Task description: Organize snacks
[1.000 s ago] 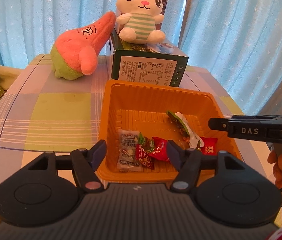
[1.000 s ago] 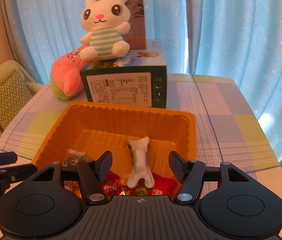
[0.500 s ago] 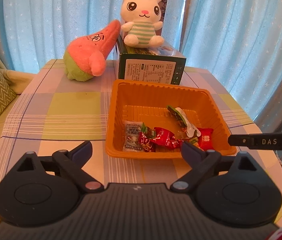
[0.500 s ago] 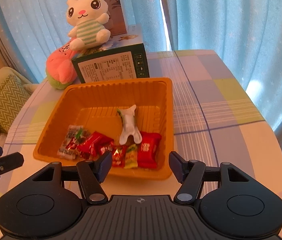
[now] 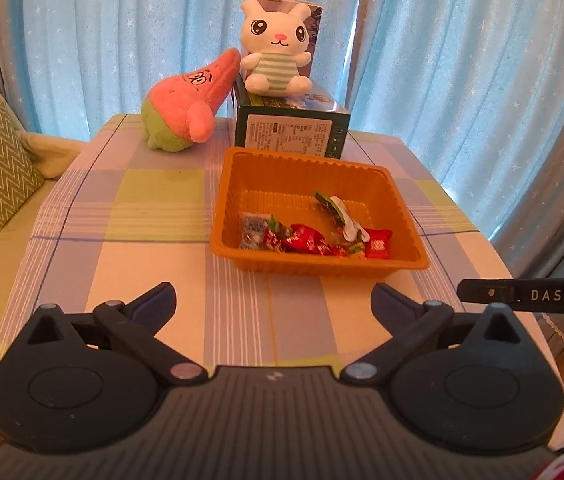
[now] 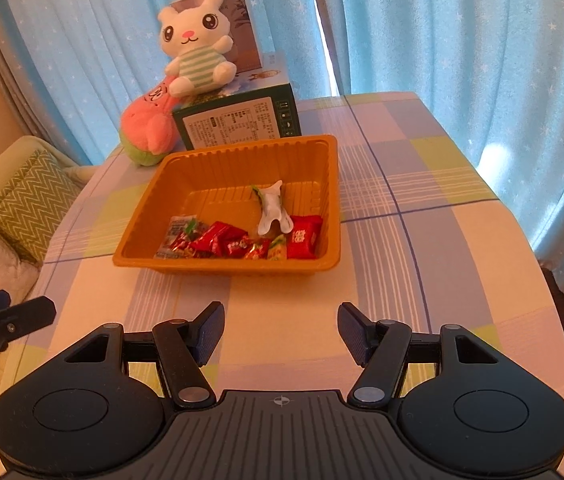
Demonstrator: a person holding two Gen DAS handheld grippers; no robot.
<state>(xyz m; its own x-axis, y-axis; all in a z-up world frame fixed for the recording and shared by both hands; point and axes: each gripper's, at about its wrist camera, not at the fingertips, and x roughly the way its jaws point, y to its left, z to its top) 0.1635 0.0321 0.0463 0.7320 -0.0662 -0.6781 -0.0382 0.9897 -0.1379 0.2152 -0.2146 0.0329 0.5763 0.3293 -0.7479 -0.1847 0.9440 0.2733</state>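
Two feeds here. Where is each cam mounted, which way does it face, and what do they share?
Left wrist: sits on the left gripper, looks forward and down over the table at the orange tray; its jaws are opening with nothing between them; the right gripper's finger enters from the right.
Right wrist: sits on the right gripper, same heading, its jaws apart and empty; the left gripper's finger shows at left.
Shared: tray, snacks, bunny plush, green box.

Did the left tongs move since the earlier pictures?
Yes. The left tongs pulled back from the orange tray, whose near rim was between them, and their jaws are opening, empty.
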